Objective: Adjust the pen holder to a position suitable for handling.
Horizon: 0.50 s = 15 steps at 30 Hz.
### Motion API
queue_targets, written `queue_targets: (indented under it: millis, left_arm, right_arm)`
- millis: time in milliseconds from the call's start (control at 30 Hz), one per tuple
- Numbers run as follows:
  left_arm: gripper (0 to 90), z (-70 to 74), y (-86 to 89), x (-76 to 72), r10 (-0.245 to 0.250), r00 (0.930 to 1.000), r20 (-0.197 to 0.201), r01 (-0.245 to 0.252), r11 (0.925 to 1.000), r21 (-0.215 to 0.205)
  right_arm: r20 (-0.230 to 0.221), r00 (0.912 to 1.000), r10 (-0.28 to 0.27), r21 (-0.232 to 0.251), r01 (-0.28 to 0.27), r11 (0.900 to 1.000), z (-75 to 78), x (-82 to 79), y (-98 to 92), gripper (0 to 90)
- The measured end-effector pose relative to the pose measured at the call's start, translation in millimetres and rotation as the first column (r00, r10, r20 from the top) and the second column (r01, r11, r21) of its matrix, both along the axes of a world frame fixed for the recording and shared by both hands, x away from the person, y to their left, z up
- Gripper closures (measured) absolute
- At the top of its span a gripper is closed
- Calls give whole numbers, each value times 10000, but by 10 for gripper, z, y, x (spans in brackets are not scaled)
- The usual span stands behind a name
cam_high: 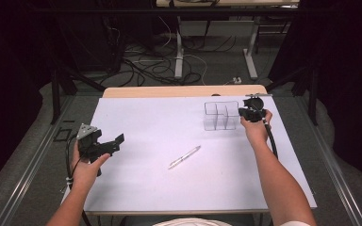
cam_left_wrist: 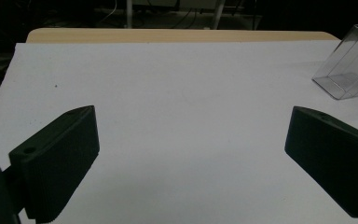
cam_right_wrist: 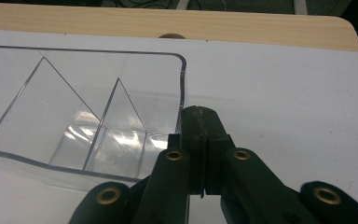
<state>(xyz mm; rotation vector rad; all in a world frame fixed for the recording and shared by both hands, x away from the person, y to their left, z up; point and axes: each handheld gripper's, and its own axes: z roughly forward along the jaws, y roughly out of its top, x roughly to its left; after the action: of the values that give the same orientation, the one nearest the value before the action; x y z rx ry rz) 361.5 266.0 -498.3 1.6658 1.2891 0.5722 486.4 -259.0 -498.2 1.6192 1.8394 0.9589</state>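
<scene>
Gripping the organizer [cam_right_wrist: 121, 116] wall, the right gripper [cam_right_wrist: 199, 122] is clamped shut. The pen [cam_high: 184, 157] is laid diagonally between both grippers, nearer the wide-open left gripper [cam_high: 107, 144].

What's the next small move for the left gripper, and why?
Probably move the left gripper right toward the pen. Its jaws stand open with nothing between them, the pen lies loose mid-table, and the right gripper is shut at the clear organizer's wall, apparently steadying it.
</scene>
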Motion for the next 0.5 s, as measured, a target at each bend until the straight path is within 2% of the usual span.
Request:
queue_targets:
  millis: [233, 500]
  left_arm:
    - [28, 0, 0, -1, 11, 10000, 2, -11, 10000, 14]
    - [27, -2, -6, 0, -17, 10000, 6, 17, 10000, 32]
  right_arm:
    - [42, 9996, 278, -69, -277, 9996, -6, -12, 84, 900]
    - [18, 9975, 701, -7, -701, 9975, -8, -33, 268, 900]
